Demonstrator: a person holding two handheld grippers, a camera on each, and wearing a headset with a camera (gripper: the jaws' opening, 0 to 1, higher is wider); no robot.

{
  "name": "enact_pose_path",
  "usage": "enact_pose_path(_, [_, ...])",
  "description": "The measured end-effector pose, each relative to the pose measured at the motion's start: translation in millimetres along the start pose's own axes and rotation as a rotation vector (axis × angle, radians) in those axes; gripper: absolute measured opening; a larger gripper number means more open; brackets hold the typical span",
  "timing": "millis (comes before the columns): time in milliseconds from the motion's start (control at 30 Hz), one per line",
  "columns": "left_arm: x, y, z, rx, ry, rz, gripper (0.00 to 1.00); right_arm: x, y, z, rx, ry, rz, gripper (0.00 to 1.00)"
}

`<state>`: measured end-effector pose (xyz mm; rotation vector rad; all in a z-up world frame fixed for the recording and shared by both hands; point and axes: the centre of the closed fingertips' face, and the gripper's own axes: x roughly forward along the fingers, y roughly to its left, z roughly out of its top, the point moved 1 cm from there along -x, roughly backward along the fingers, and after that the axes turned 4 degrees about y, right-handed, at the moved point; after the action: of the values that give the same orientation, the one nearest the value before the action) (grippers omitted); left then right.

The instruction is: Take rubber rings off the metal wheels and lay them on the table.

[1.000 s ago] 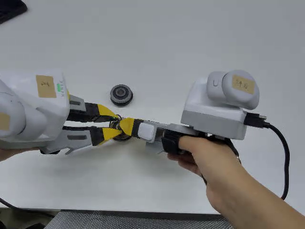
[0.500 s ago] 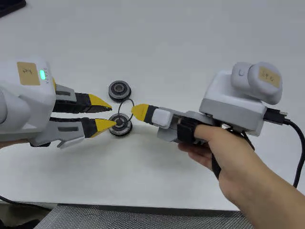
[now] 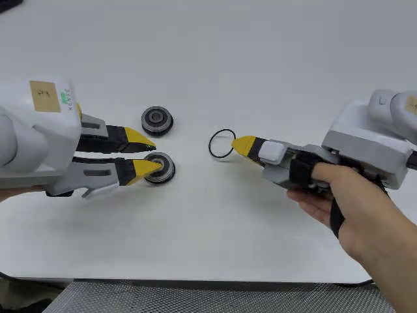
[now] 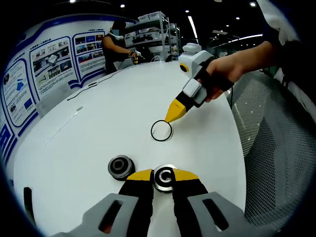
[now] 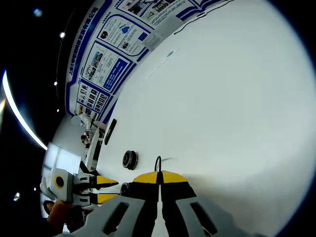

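Two metal wheels lie left of centre in the head view on the white bench (image 3: 280, 59). The upper wheel (image 3: 157, 120) stands free. The lower wheel (image 3: 161, 168) sits at the tips of the left gripper (image 3: 144, 153), whose fingers are parted to a narrow gap, and the lower finger touches the wheel's rim. In the left gripper view we see this wheel right between the two yellow tips, but we cannot tell whether they press on it.

Right of centre, the right gripper (image 3: 242, 145) has its fingers closed on the edge of the rubber ring (image 3: 222, 143), a thin black loop apart from both wheels. In the right gripper view the ring rises edge-on from the closed tips.

Bare bench spreads across the whole upper half of the head view and along the lower middle. Its front edge runs across the bottom of the frame, with grey mesh (image 3: 195, 301) below it. A dark object (image 3: 8, 4) sits in the upper left corner.

In the left gripper view we see blue-and-white wall posters (image 4: 47, 61) at upper left, shelving racks (image 4: 153, 27) at top centre with a person (image 4: 116, 42) beside them, and a dark cable (image 4: 91, 88) lying on the bench.
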<state>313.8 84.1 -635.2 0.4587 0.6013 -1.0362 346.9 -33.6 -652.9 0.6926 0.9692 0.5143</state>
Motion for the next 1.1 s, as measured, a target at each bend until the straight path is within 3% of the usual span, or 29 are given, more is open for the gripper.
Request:
enact_pose_path(467, [3.4,-1.8,-4.7,-0.002,0.021,-0.012,0.15,-10.8,-17.8,-0.5,-0.051,0.010,-0.113,0.06])
enact_pose_path(900, [3.6,-2.4,-5.7,0.004,0.030,-0.020,0.15,-23.4,-16.0,20.0,-0.035,-0.066,-0.093,0.07])
enact_pose_path(1100, [3.8,-2.3,-6.3,-0.004,0.029,-0.023,0.15,-23.6,-16.0,21.8,-0.022,-0.074,-0.084,0.07])
